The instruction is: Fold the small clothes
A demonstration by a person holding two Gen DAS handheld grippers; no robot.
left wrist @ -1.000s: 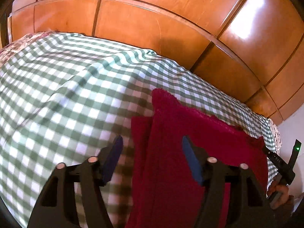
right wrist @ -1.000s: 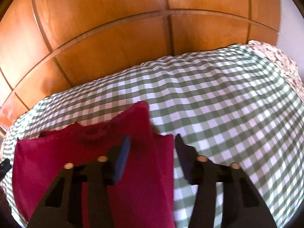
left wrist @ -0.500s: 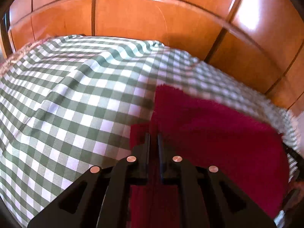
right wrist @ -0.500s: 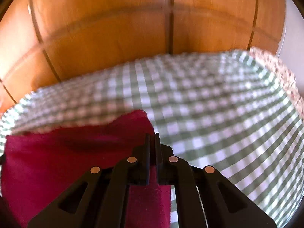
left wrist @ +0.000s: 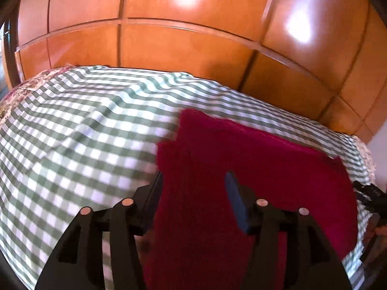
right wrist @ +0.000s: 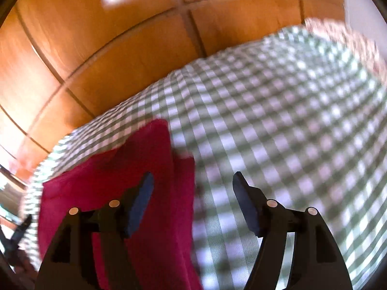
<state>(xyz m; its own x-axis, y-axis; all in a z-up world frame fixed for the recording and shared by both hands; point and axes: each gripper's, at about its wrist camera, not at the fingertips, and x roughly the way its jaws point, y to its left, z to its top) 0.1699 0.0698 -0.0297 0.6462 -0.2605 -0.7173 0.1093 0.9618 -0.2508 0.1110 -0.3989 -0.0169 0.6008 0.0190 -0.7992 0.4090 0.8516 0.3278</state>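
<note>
A wall of glossy orange-brown wooden panels (left wrist: 183,48) fills the far side, and below it a bed covered with a green-and-white checked cloth (left wrist: 72,145) carries the work. On that cloth lies the red garment (left wrist: 254,169), spread flat towards the near edge, with a narrow strip of a lower layer showing along each side of it. The step in hand looks like the release after a fold: the left gripper (left wrist: 193,193) has just been opening its fingers, which now stand apart over the garment's left edge with the cloth lying between them but not pinched, and the right gripper (right wrist: 193,191) has likewise just been opening, its fingers apart astride the garment's right edge, one over the red fabric and one over the checks. Next, I judge, both grippers need to lift clear without dragging the soft cloth, then take a fresh pair of corners for another fold. Nothing else lies on the bed to obstruct; both views are blurred, so fine creases cannot be read.
</note>
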